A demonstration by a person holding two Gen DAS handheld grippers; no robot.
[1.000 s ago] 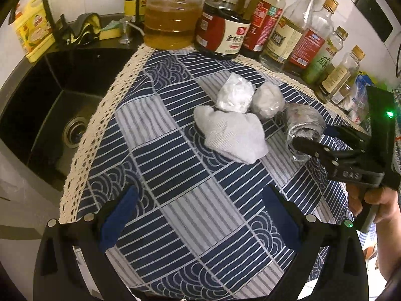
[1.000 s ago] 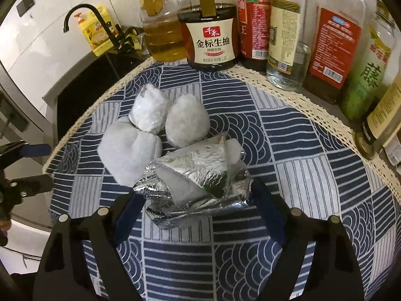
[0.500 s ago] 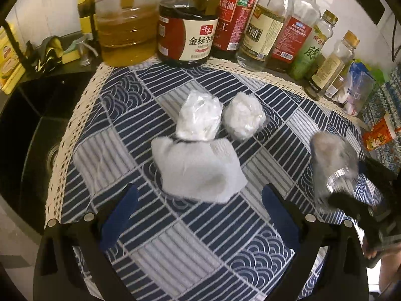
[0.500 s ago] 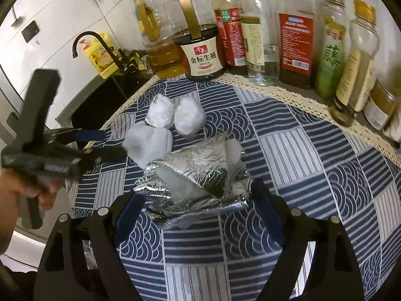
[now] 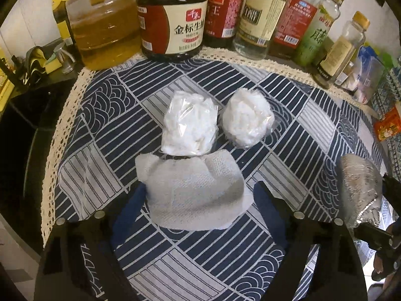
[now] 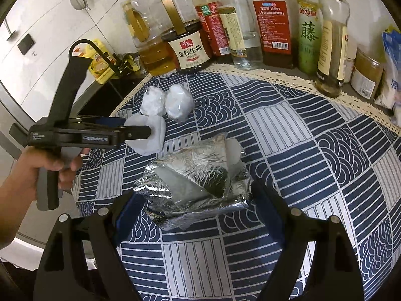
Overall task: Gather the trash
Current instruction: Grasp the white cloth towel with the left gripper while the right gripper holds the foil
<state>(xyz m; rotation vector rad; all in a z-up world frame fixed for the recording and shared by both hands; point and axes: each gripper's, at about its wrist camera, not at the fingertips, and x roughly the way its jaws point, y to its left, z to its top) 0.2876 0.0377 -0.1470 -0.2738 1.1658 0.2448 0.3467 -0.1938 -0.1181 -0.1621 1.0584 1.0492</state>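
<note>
Between the blue pads of the left gripper [image 5: 198, 215], a crumpled paper towel [image 5: 194, 192] is lying on the blue patterned cloth [image 5: 288, 125]. The jaws have just been closing a little, but they are standing apart on each side of it, not squeezing. Just past the jaws, two white plastic-wrapped balls [image 5: 189, 128] are sitting side by side. The right gripper [image 6: 198, 208] is holding a crinkly foil packet [image 6: 195, 180], its jaws pressing on both sides, lifted off the cloth.
</note>
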